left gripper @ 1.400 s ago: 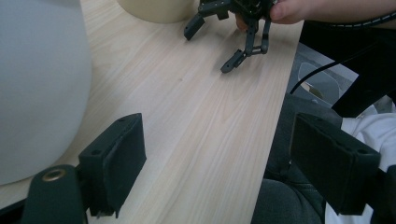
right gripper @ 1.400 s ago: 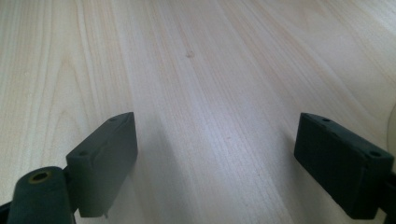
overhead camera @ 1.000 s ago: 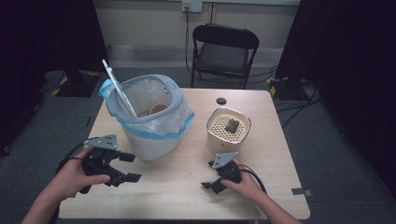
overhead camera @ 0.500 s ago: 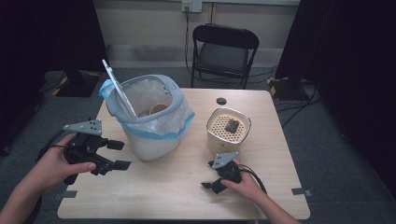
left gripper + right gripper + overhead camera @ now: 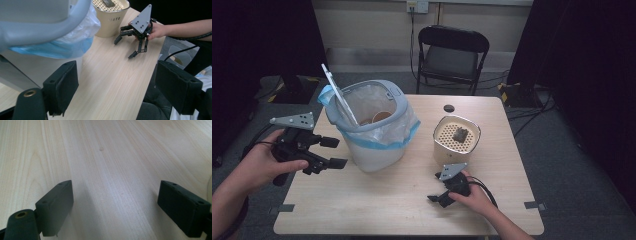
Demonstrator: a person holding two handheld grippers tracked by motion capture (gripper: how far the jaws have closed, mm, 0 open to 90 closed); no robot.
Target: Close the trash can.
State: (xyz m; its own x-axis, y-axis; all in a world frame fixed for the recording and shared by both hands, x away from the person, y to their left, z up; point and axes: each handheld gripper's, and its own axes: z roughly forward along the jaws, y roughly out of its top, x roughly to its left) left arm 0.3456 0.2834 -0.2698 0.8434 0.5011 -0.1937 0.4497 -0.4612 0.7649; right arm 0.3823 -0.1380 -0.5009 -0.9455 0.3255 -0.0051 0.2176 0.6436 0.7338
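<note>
A pale wooden table [image 5: 377, 200] carries a lined bin [image 5: 373, 127] toward its left edge. The left gripper [image 5: 328, 152], jaws apart, hovers just beside the bin. The right gripper [image 5: 438, 198] rests near the front edge, jaws spread; its own view shows bare wood between them.

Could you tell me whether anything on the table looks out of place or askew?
Only mildly: the bin's blue-edged liner sits bunched and uneven over its rim, and a white flat stick leans out of it at a slant. Nothing looks spilled.
</note>
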